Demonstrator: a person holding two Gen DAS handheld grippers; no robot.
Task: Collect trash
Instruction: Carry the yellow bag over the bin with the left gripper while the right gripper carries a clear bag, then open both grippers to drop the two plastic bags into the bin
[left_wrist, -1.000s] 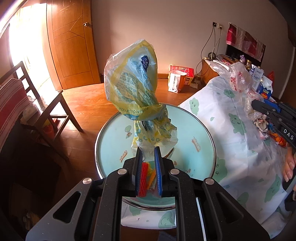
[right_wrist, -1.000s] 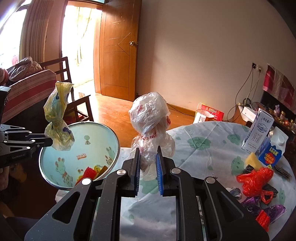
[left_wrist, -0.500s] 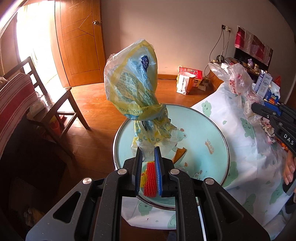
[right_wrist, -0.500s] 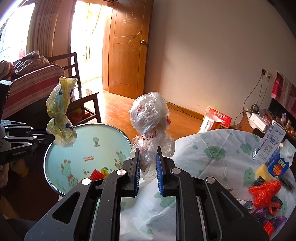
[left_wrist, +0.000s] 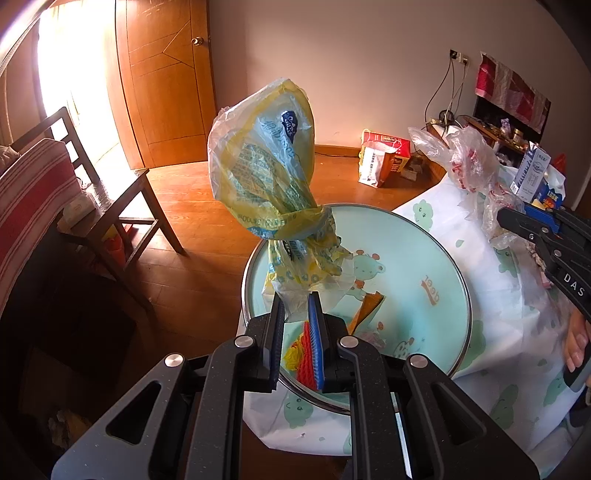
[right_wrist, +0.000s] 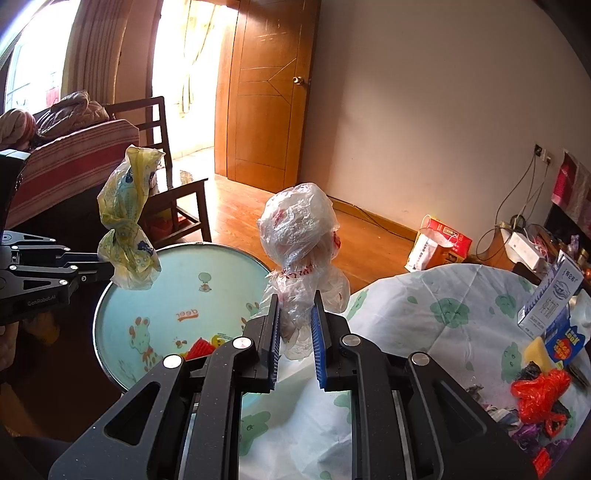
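- My left fingers (left_wrist: 297, 317) are clamped on the loose tail of a knotted yellow bag (left_wrist: 266, 173), which stands up above them, hanging in the air over the near-left edge of the round basin (left_wrist: 424, 258).
- My right fingers (right_wrist: 295, 325) are pinched on the tail of a knotted clear bag (right_wrist: 299, 229); it too stands upright, and sits over the basin's right rim where the rim meets the desk (right_wrist: 436, 306) with its printed cloth.
- The basin already holds a red ridged wrapper (left_wrist: 307, 356) and an orange scrap (left_wrist: 367, 308), so I judge this is the drop-off step.
- To do it well, I would bring each bag well inside the rim before letting go, the clear one especially, since it sits close to the edge.
- Lowering first should stop these light bags drifting out onto the floor.
- More trash waits on the desk: a red bag (right_wrist: 543, 395) and cartons (right_wrist: 550, 295) at the far right.
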